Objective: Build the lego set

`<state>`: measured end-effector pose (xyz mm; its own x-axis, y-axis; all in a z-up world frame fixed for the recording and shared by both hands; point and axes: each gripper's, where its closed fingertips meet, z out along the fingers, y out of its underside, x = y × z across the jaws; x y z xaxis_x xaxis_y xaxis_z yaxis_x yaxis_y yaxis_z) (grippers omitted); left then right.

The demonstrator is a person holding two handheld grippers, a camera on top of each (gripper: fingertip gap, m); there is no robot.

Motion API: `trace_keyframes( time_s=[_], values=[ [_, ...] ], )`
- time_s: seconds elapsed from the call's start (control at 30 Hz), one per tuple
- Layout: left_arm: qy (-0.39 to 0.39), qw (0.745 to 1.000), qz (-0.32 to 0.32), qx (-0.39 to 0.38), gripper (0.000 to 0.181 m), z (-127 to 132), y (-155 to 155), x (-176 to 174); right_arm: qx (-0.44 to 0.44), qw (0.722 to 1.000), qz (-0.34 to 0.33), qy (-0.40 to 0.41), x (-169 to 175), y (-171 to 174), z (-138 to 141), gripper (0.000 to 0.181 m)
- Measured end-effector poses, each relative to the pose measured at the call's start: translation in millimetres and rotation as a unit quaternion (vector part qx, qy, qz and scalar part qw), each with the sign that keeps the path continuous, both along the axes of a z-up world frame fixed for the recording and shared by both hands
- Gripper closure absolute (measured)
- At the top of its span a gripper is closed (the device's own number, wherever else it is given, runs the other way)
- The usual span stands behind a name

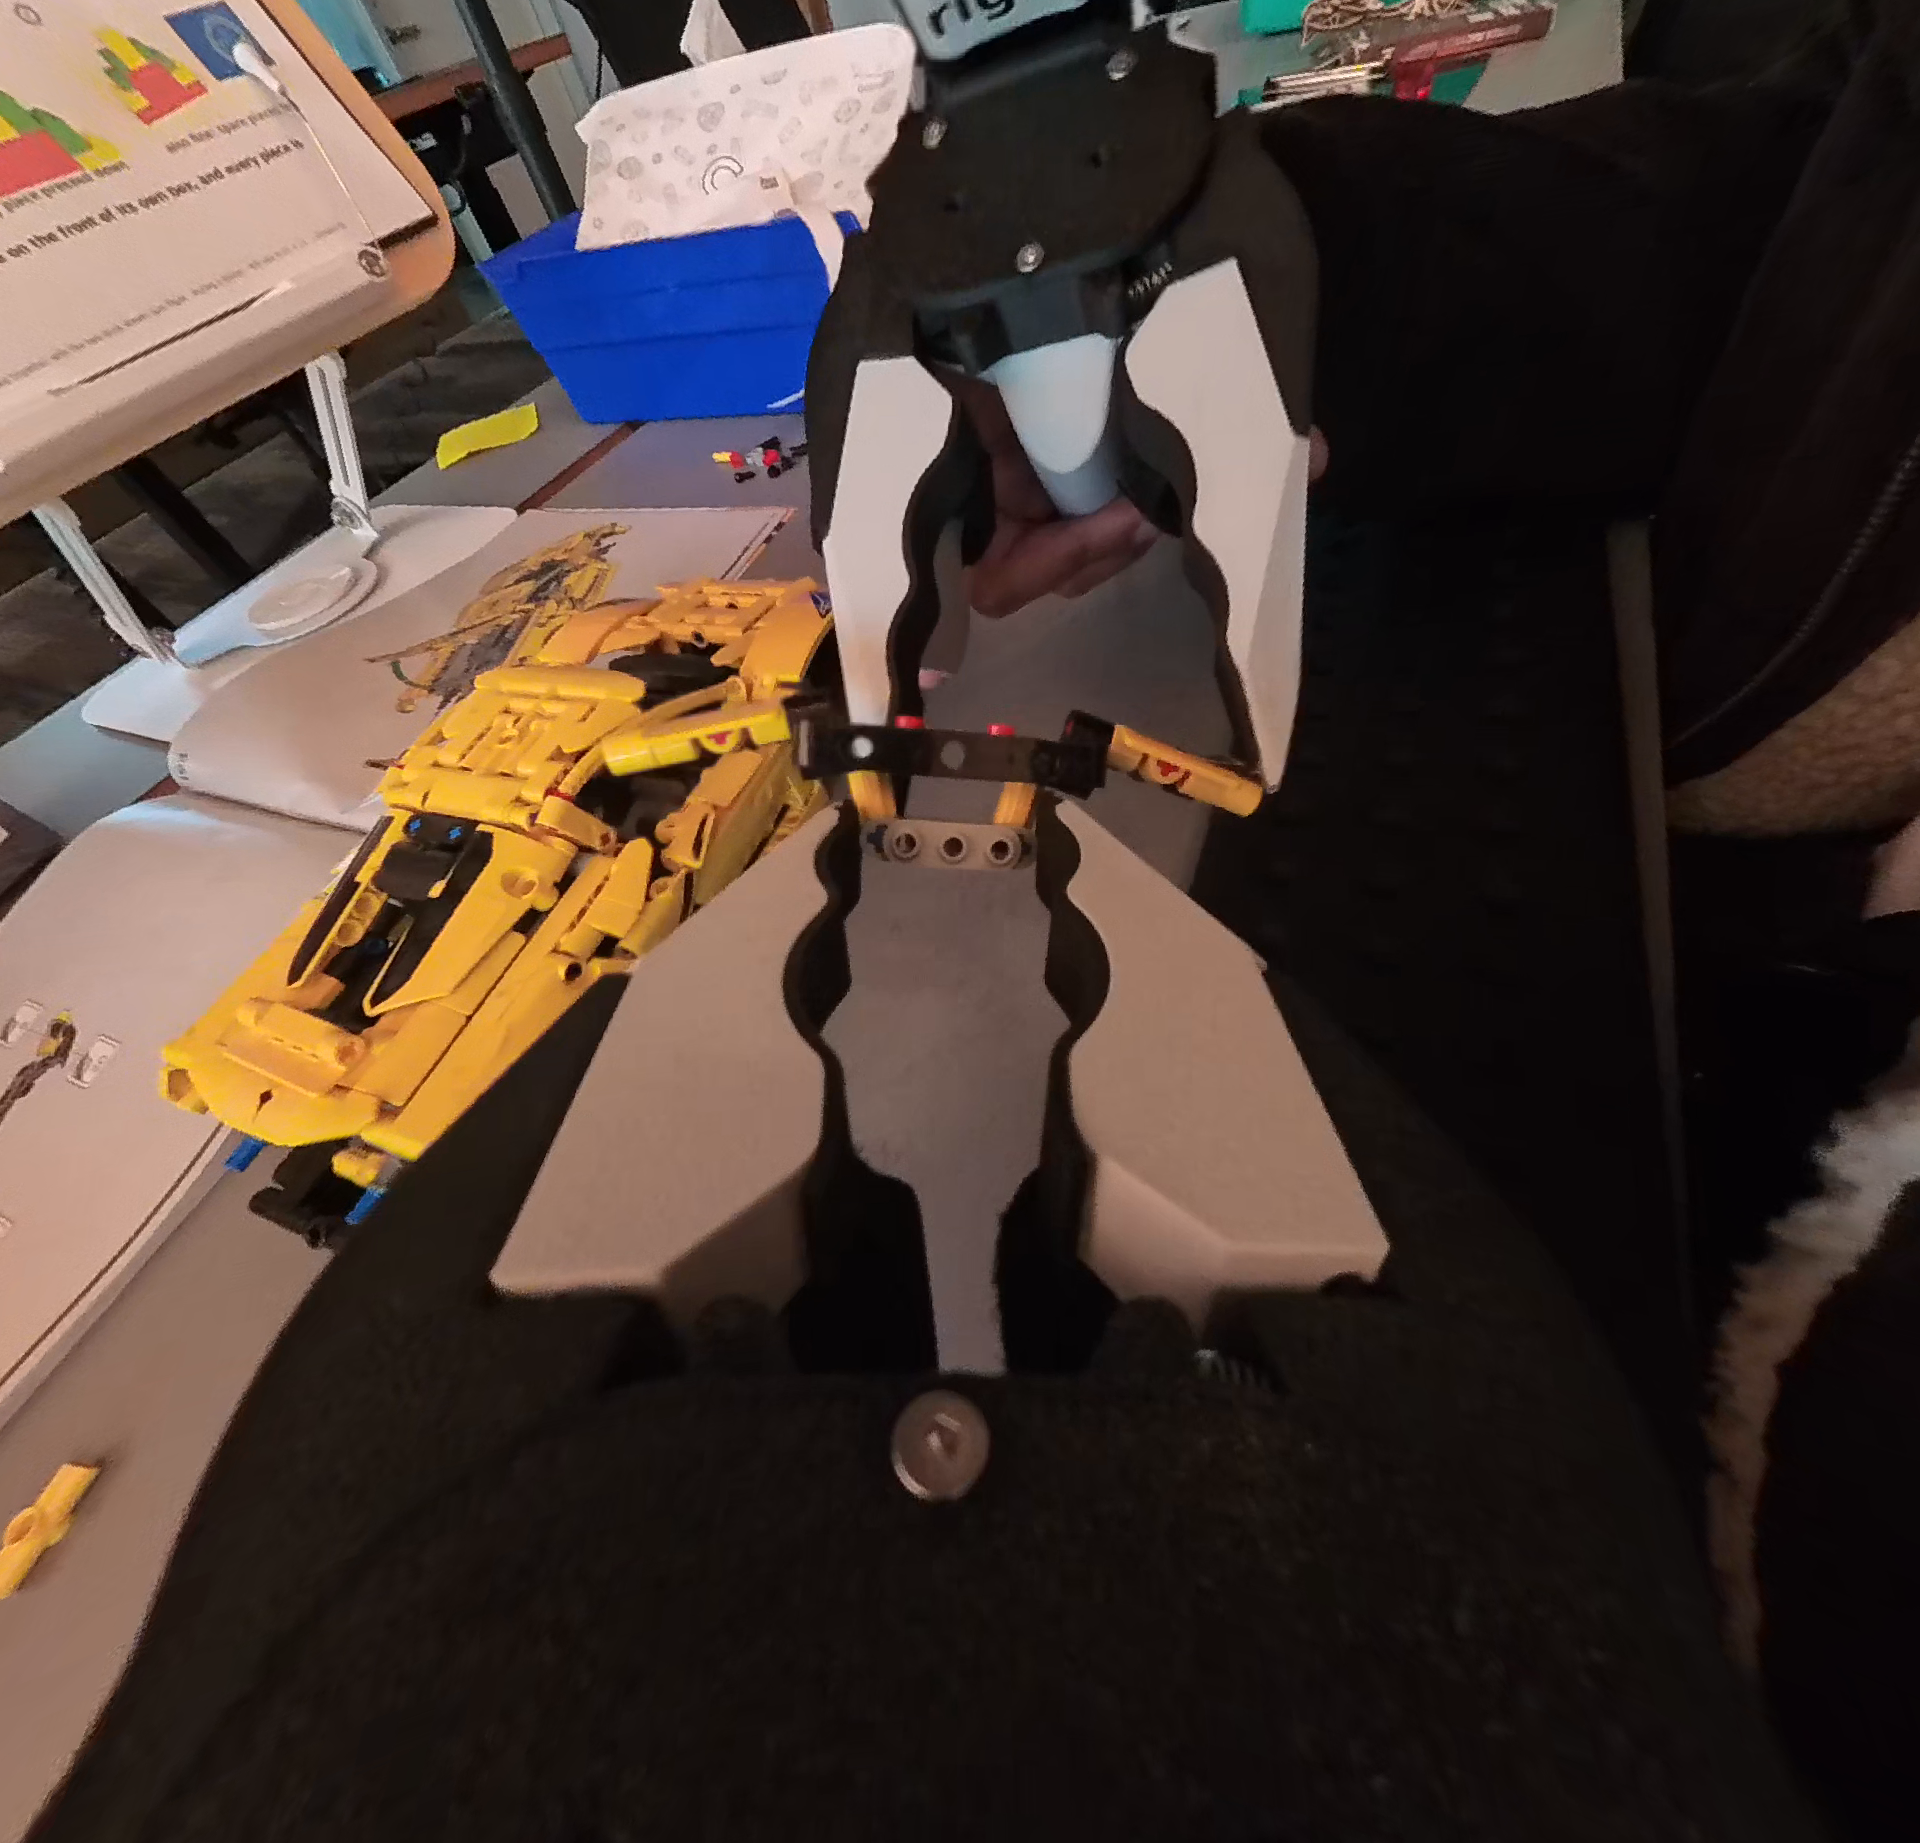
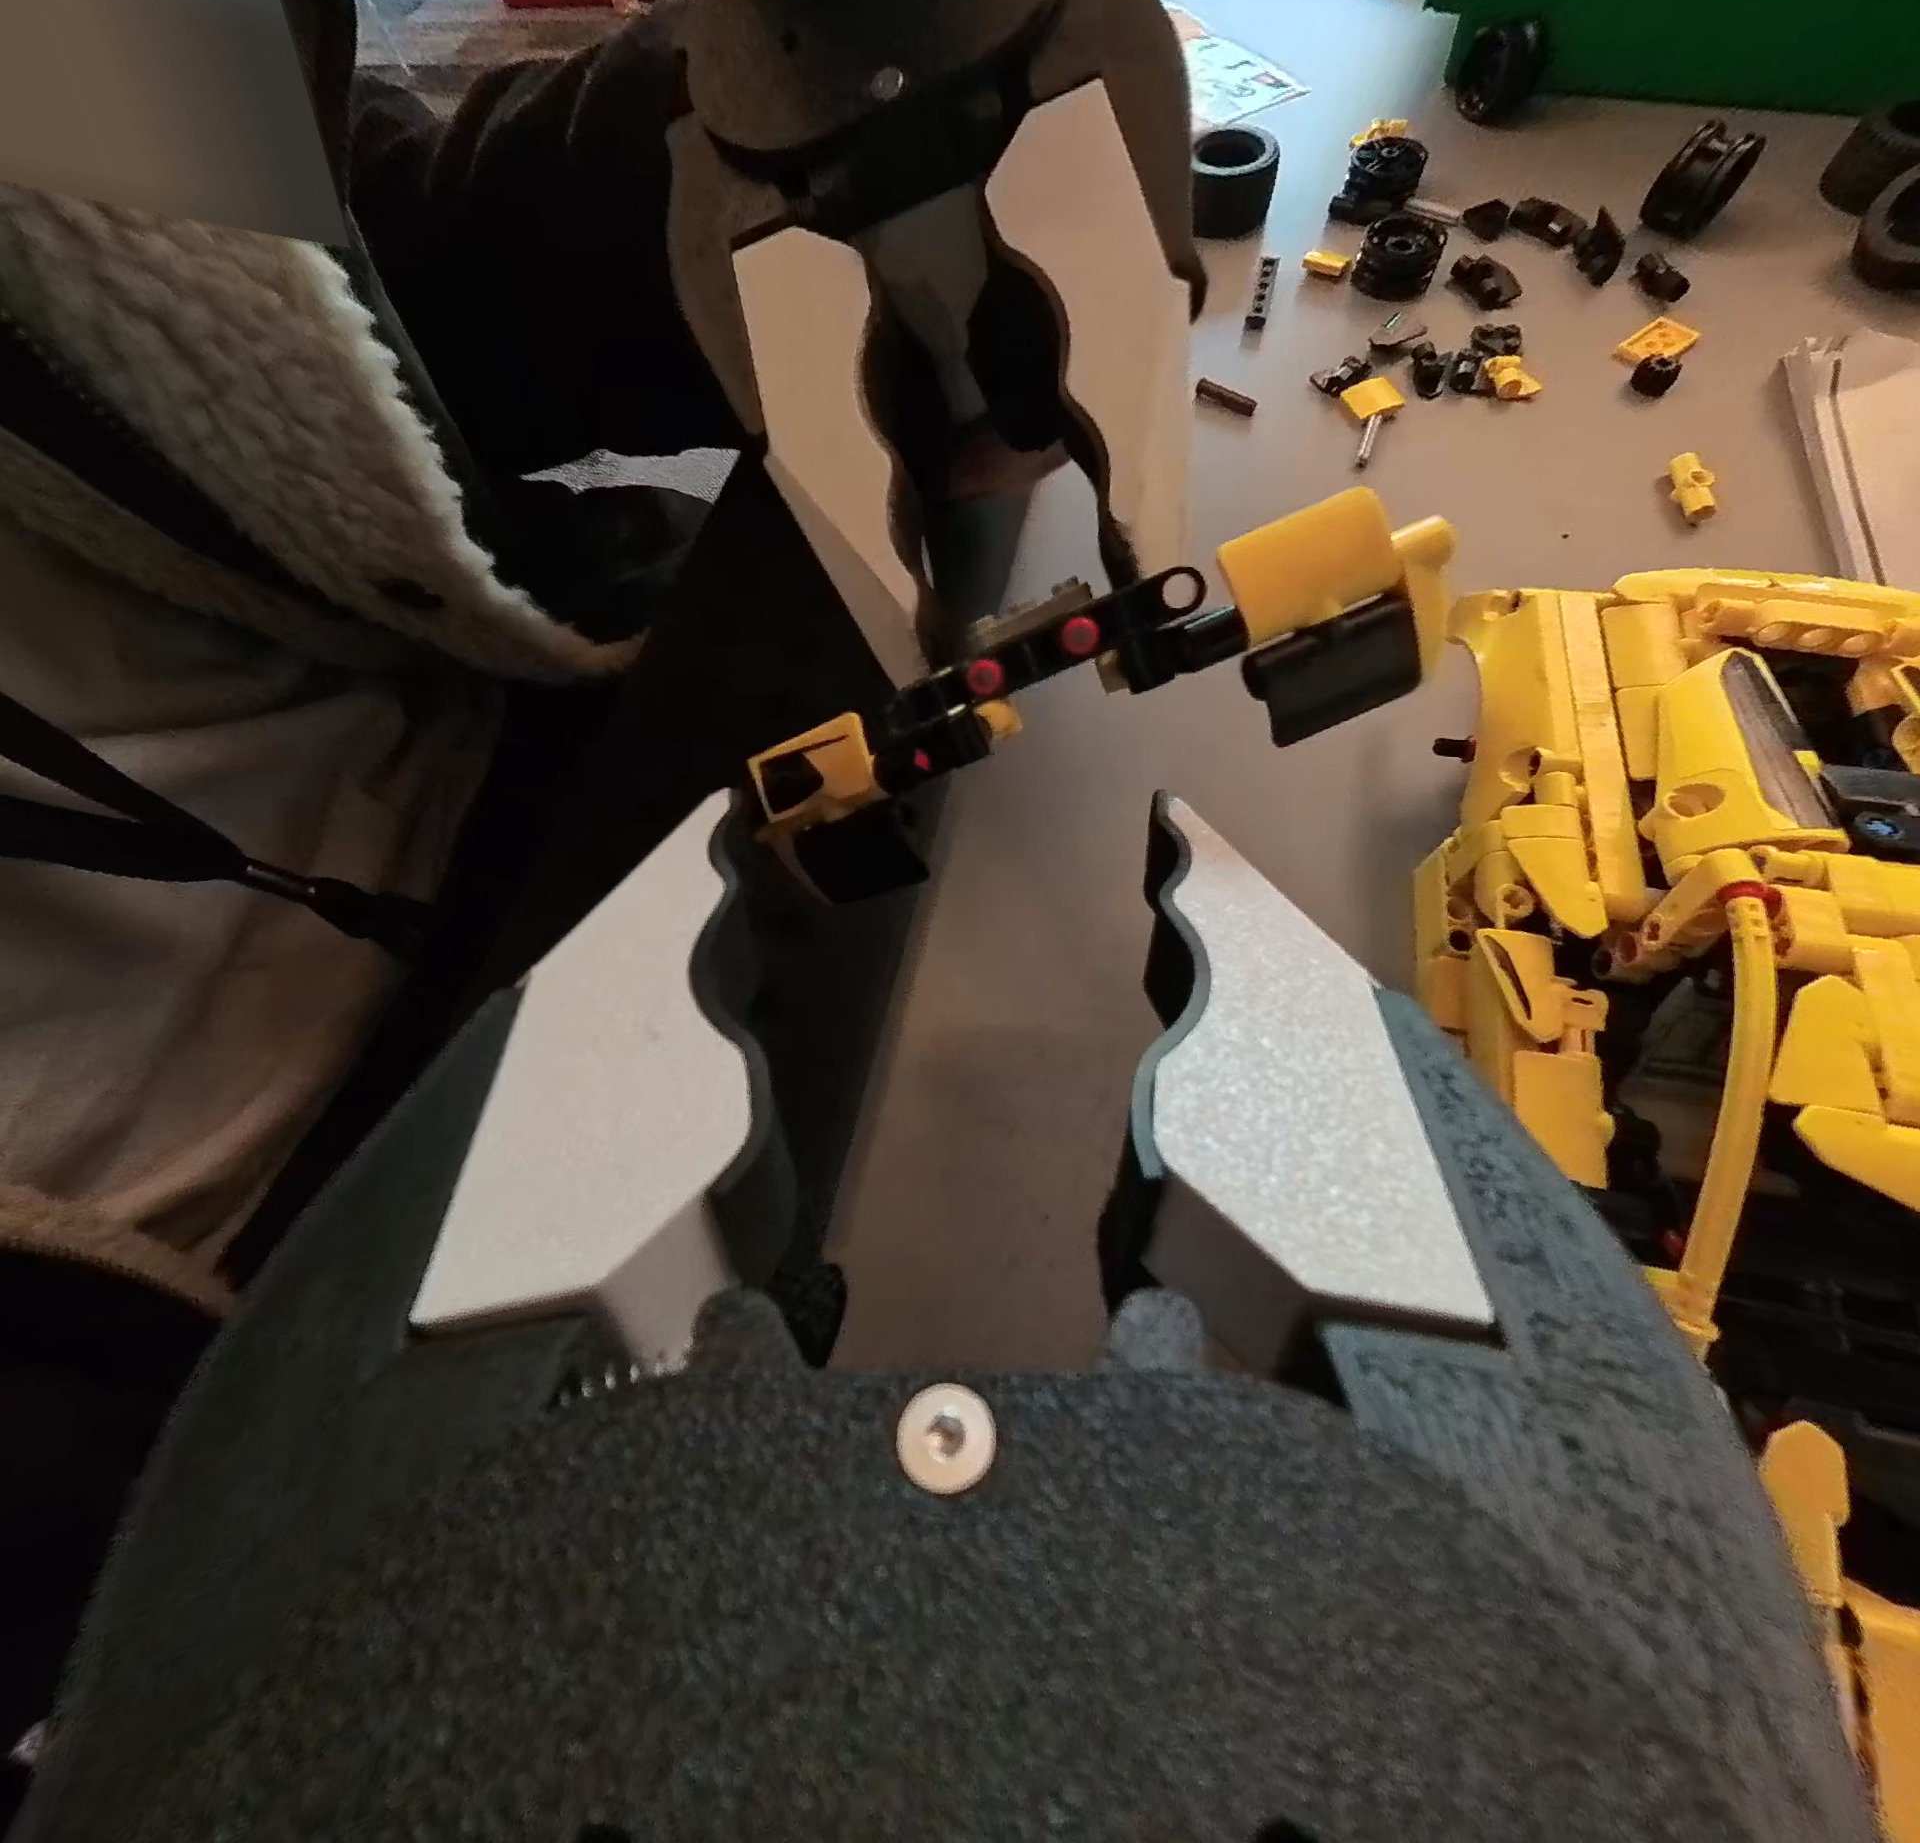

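Note:
A small sub-assembly (image 1: 966, 754), a black beam with red pins, a grey beam below it and yellow parts at both ends, hangs in the air between my two grippers. My left gripper (image 1: 945, 837) is shut on its grey beam (image 1: 951, 846). My right gripper (image 2: 945, 817) is open, facing the left one; its left fingertip (image 2: 727, 827) is at the sub-assembly's near yellow end (image 2: 816, 785) and the other fingertip is clear of it. The yellow Lego car (image 1: 468, 910) lies on the table beside them and also shows in the right wrist view (image 2: 1662, 858).
An open instruction booklet (image 1: 312, 713) lies under the car. A stand with a printed sheet (image 1: 156, 183) and a blue bin (image 1: 675, 318) are behind. Loose black and yellow pieces (image 2: 1455, 287), tyres (image 2: 1236, 178) and a green bin (image 2: 1662, 6) are on the table. A person in a dark jacket (image 1: 1558, 443) is close by. The grippers are tip to tip, or close to it.

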<state>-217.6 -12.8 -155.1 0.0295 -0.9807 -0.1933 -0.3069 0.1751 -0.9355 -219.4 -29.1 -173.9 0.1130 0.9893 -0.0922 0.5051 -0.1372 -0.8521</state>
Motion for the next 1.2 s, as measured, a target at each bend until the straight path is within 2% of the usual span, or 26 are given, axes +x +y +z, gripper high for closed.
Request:
trace_keyframes(
  time_s=[0.3, 0.6, 0.73, 0.87, 1.03, 1.13, 1.2],
  values=[
    [-0.02, 0.999, -0.035, 0.023, 0.148, 8, -17, 4, -0.068, 0.997, 0.031, 0.012, -3, -14, -1, 0.093],
    [-0.012, 0.998, -0.045, 0.034, 0.148, 6, -24, 8, -0.104, 0.993, 0.051, 0.007, -5, -22, -9, 0.088],
    [-0.028, 0.999, -0.04, 0.019, 0.148, 11, -20, 5, -0.098, 0.994, 0.041, 0.027, 1, -16, 2, 0.092],
    [-0.034, 0.999, -0.036, 0.011, 0.148, 13, -18, 4, -0.096, 0.994, 0.042, 0.023, 0, -17, -1, 0.092],
    [-0.028, 1.0, -0.008, 0.0, 0.148, 11, -6, 2, -0.079, 0.996, 0.034, 0.026, 1, -13, 3, 0.092],
    [-0.039, 0.997, 0.049, -0.037, 0.148, 12, 20, -6, -0.025, 0.999, -0.012, 0.038, 6, 8, 12, 0.098],
    [-0.051, 0.991, 0.098, -0.069, 0.148, 12, 41, -15, 0.047, 0.995, -0.065, 0.057, 11, 32, 26, 0.108]
  ],
)
